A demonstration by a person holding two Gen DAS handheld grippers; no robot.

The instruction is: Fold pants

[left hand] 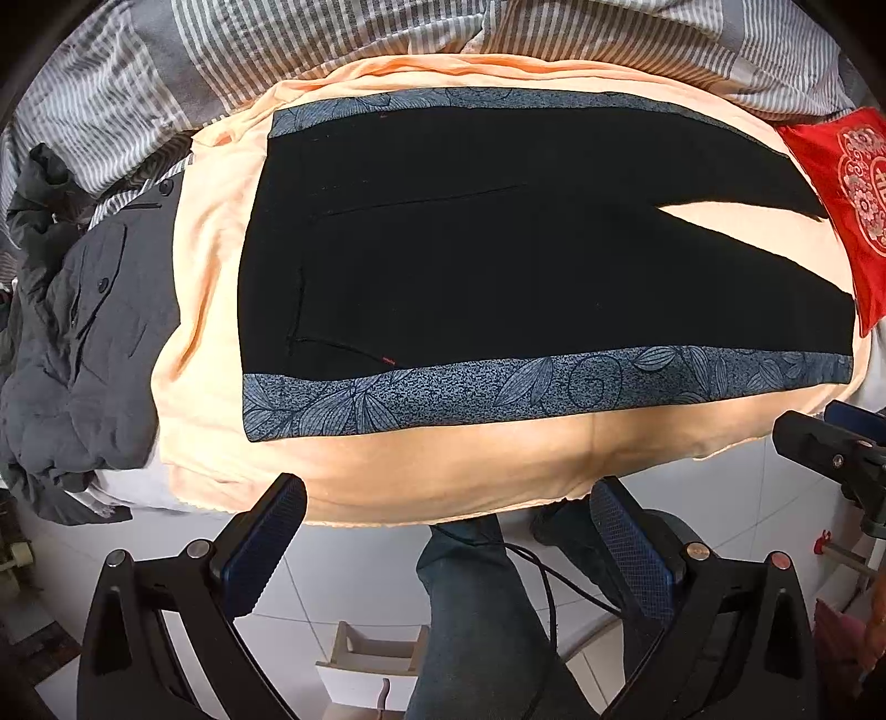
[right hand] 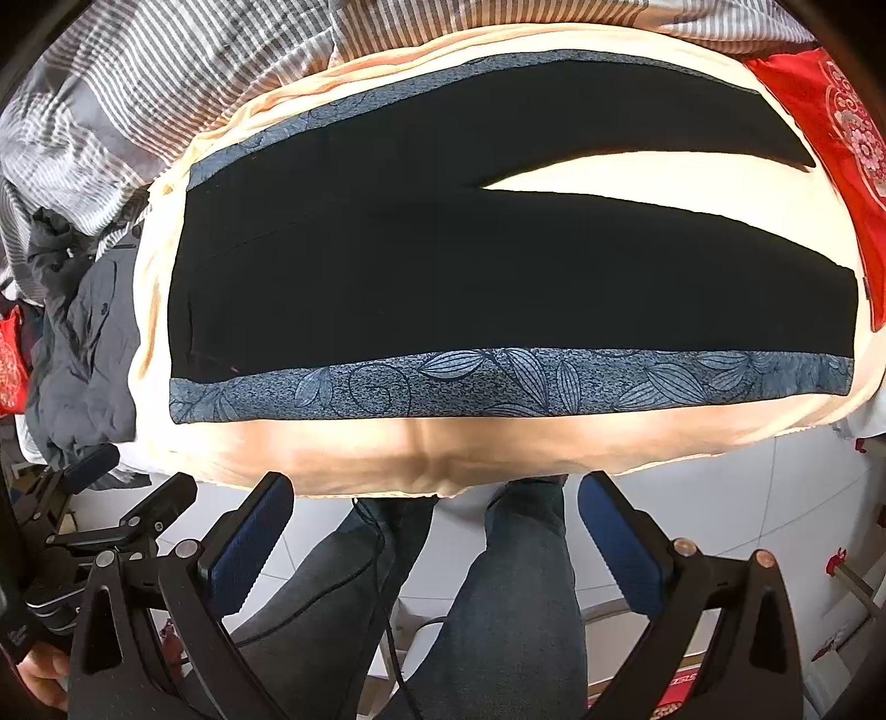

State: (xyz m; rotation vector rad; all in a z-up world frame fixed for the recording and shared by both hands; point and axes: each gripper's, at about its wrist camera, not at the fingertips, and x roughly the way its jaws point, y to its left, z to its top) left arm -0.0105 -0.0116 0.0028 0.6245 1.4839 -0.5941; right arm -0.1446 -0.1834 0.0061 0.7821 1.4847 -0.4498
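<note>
Black pants (left hand: 498, 266) with blue leaf-patterned side stripes lie flat on a peach sheet (left hand: 443, 471), waist to the left, legs spread in a narrow V to the right. They also show in the right wrist view (right hand: 470, 277). My left gripper (left hand: 448, 504) is open and empty, held above the floor just short of the bed's near edge. My right gripper (right hand: 434, 498) is open and empty too, at the same near edge. The right gripper shows at the right edge of the left wrist view (left hand: 830, 448). The left gripper shows at the lower left of the right wrist view (right hand: 111, 520).
A grey coat (left hand: 83, 343) lies crumpled left of the sheet. A striped duvet (left hand: 332, 44) is bunched at the back. A red cushion (left hand: 847, 194) lies at the pants' leg ends. The person's jeans-clad legs (right hand: 498, 609) and a cable stand below, on white tiles.
</note>
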